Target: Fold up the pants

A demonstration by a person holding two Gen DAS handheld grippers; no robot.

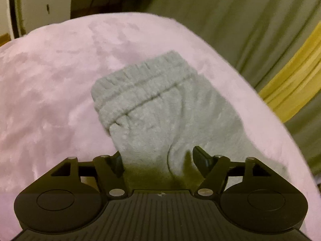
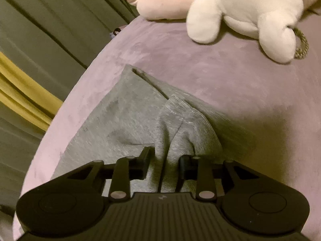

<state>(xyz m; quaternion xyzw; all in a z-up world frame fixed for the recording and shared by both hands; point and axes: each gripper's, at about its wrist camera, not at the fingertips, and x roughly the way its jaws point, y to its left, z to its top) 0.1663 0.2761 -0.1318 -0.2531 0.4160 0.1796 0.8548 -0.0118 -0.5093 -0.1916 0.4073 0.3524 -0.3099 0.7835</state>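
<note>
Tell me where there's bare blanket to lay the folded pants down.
Bare blanket lies left of the pants in the left wrist view, and between the pants and the plush toys in the right wrist view. It is crowded by the toys, and the pants lie close to the blanket's edge by the curtain.

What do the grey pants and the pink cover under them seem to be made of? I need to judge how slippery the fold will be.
The pants look like soft knit fleece, matte: ribbed elastic waistband, pilled surface, fine knit lines in the right wrist view. The pink cover looks like plush, velvety fabric: brushed nap with lighter and darker patches. Likely neither is slippery.
</note>
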